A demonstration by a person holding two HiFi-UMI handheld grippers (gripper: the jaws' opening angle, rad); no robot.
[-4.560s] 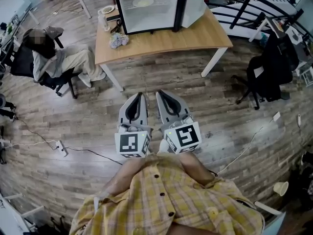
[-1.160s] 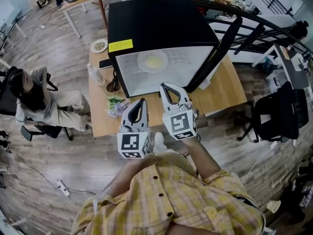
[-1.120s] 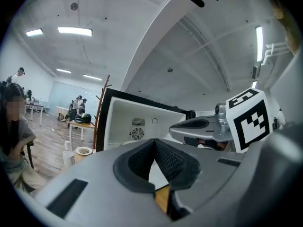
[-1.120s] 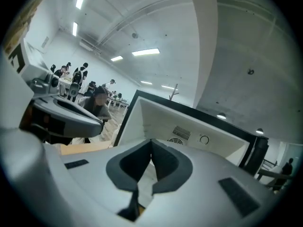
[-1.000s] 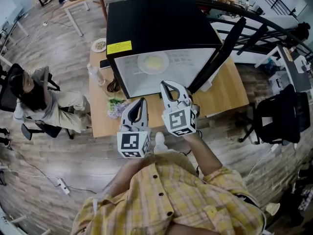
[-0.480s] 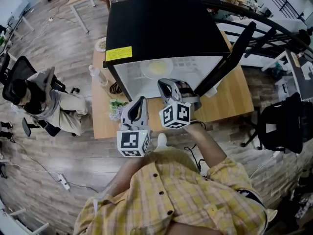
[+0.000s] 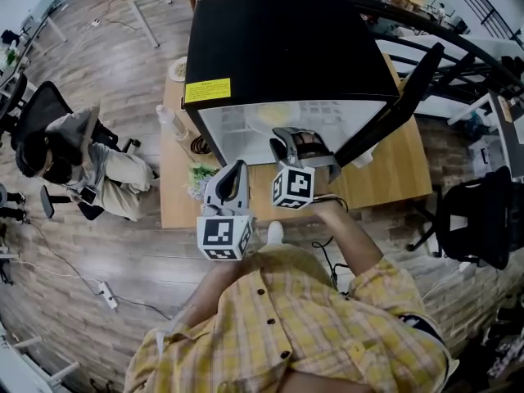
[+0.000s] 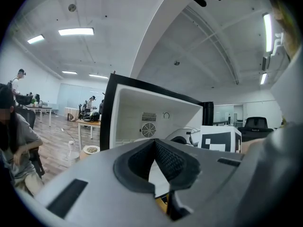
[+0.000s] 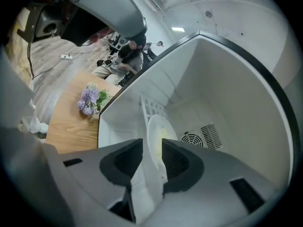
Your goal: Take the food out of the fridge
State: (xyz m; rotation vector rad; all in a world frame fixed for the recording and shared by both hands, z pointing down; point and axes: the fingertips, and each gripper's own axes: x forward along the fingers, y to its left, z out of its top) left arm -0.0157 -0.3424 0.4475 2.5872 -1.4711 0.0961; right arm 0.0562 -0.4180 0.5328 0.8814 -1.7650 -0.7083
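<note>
Wooden table bears fridge, flowers, bottle, plate

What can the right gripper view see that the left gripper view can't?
Only the right gripper view shows the white plate with yellow food on the wire shelf, and the purple flowers lying on the table. Only the left gripper view shows the ceiling lights and a small plate of food beside the fridge. Both show the fridge's white inside and its round fan vent.
</note>
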